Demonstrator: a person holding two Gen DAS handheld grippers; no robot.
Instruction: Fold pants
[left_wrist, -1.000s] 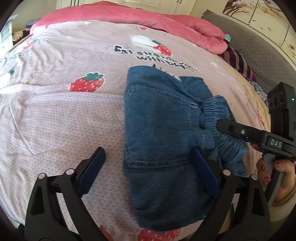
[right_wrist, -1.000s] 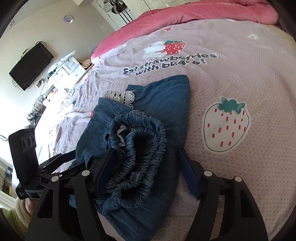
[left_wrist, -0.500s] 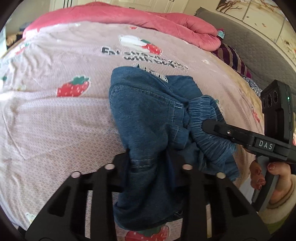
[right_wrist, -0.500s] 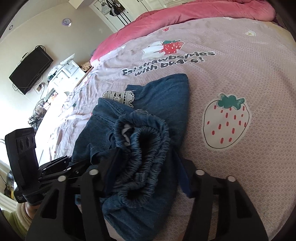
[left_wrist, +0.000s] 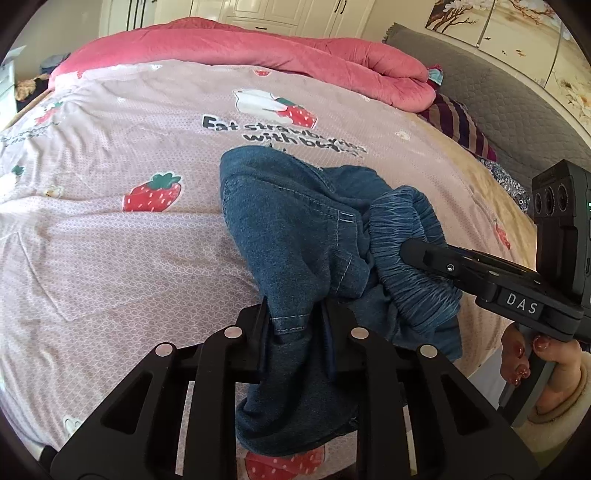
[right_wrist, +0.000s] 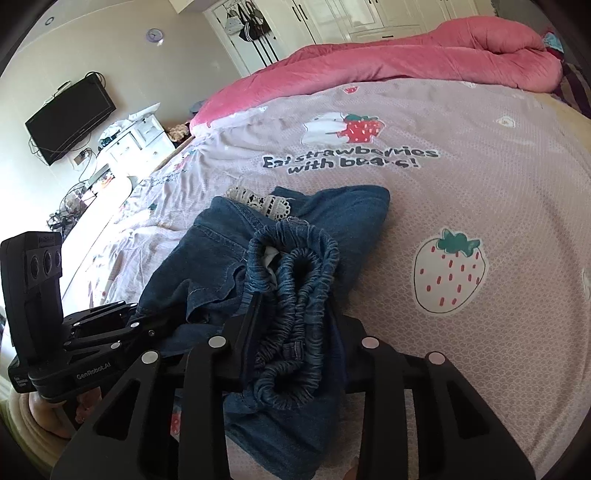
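Left claw (left_wrist: 295, 325) clamped on a denim fold of the pants (left_wrist: 295, 236), fabric bunched between its fingers and hanging below them. Right claw (right_wrist: 295, 328) clamped on the elastic waistband (right_wrist: 295, 295), gathered ruffles squeezed between both fingers. Pants sit in a folded heap on the bed (right_wrist: 480, 192), directly ahead of both claws, near edge raised off the sheet. White lace trim (right_wrist: 262, 201) pokes out at the heap's far side, ahead of right claw. From left view, right claw comes in from the right, its tip touching the waistband. Strawberry print (left_wrist: 151, 194) ahead-left of left claw; another strawberry (right_wrist: 448, 277) just right of right claw. Pink duvet (left_wrist: 240, 48) bunched far ahead. Wall TV (right_wrist: 70, 120) and white dresser (right_wrist: 136, 142) far left of right claw. Nothing between claws and pants.
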